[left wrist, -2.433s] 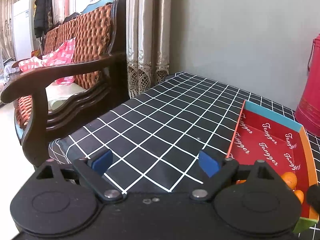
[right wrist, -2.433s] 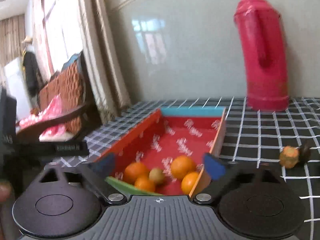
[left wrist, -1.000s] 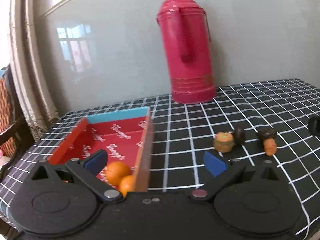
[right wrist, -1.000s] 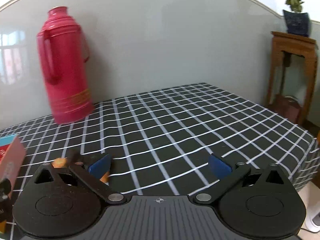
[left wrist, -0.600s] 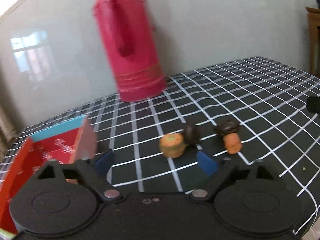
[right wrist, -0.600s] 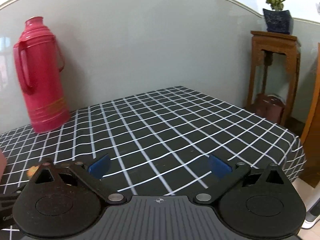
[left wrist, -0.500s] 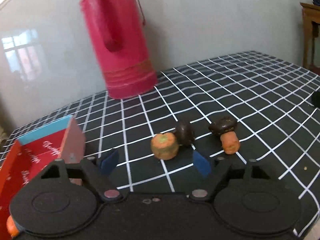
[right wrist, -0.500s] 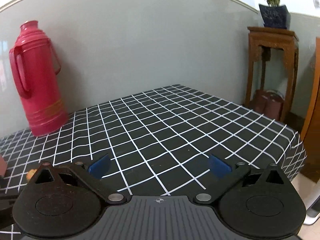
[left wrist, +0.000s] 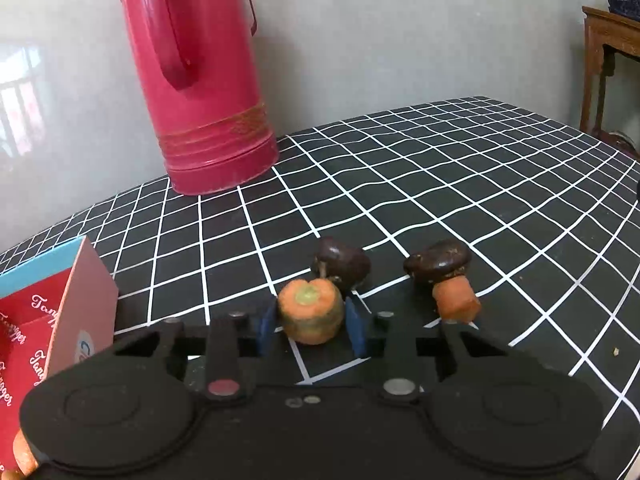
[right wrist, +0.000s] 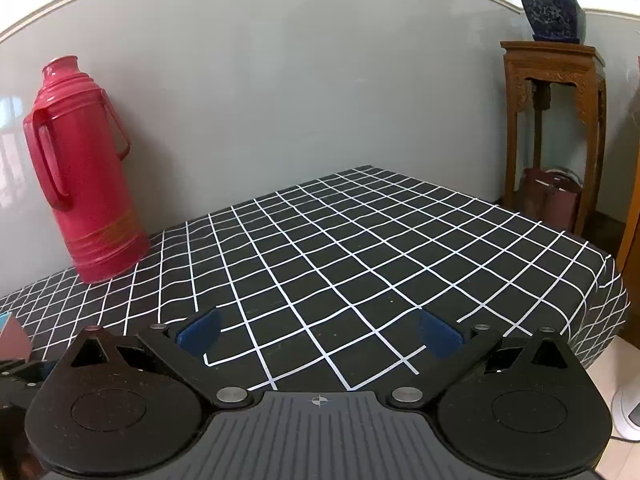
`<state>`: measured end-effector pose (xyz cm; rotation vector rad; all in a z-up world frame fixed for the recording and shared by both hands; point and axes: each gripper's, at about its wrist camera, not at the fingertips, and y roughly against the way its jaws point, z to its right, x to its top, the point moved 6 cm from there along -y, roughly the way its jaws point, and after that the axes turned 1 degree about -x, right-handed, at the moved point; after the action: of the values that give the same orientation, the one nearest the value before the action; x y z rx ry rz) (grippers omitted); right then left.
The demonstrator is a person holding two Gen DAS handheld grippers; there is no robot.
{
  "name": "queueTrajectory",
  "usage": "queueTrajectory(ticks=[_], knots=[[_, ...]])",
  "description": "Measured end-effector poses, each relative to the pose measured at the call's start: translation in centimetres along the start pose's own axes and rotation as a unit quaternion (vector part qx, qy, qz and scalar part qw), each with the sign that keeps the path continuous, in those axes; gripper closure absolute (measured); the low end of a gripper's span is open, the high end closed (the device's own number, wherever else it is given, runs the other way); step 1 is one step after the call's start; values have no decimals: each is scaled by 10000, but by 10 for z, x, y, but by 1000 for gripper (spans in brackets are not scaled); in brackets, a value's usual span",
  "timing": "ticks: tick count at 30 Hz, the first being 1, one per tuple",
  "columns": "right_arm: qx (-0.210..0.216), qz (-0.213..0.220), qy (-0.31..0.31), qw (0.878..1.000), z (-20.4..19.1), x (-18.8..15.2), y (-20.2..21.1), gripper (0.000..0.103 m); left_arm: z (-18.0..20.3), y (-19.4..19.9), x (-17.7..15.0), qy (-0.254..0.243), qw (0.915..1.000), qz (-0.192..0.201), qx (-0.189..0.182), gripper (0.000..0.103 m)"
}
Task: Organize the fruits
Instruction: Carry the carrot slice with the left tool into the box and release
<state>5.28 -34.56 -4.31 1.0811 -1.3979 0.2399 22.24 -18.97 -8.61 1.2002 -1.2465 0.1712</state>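
The left hand-held gripper [left wrist: 311,330] has just been closing its jaws, and its two blue pads [left wrist: 265,330] now sit against either side of a stubby orange fruit piece [left wrist: 311,311] with a pale green centre on top; it pinches that piece, which rests on the bench [left wrist: 440,184] with its black, white-gridded cloth. Touching the far side of the orange piece lies a dark brown fruit [left wrist: 341,265]. To the right, apart from that pair, a second dark brown fruit [left wrist: 437,261] lies on top of a smaller orange chunk [left wrist: 456,303]. At the left edge of the view stands the corner of a red box [left wrist: 48,320] with a blue rim and white lettering; a bit of orange fruit [left wrist: 22,450] shows at the lower left edge. Far left on the bench, against the grey wall, stands a tall red thermos [left wrist: 200,80] with a handle.

The right hand-held gripper [right wrist: 320,334] hovers over bare cloth with its jaws spread wide and nothing between them. In its view a wooden stand [right wrist: 554,128] rises at the far right beyond the bench, carrying a potted plant [right wrist: 554,4].
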Motion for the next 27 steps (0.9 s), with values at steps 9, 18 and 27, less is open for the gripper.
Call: queueTrajectory(ticks=[9, 18, 27], knots=[[20, 20, -37, 10000, -1, -1, -1, 0, 1, 31, 3, 13, 9992, 368, 183, 76], [241, -11, 108, 9996, -19, -6, 1, 0, -59, 76, -3, 773, 9874, 563, 1262, 75], [565, -133, 432, 9974, -59, -17, 2, 0, -144, 109, -36, 1634, 9538, 112, 2520, 75]])
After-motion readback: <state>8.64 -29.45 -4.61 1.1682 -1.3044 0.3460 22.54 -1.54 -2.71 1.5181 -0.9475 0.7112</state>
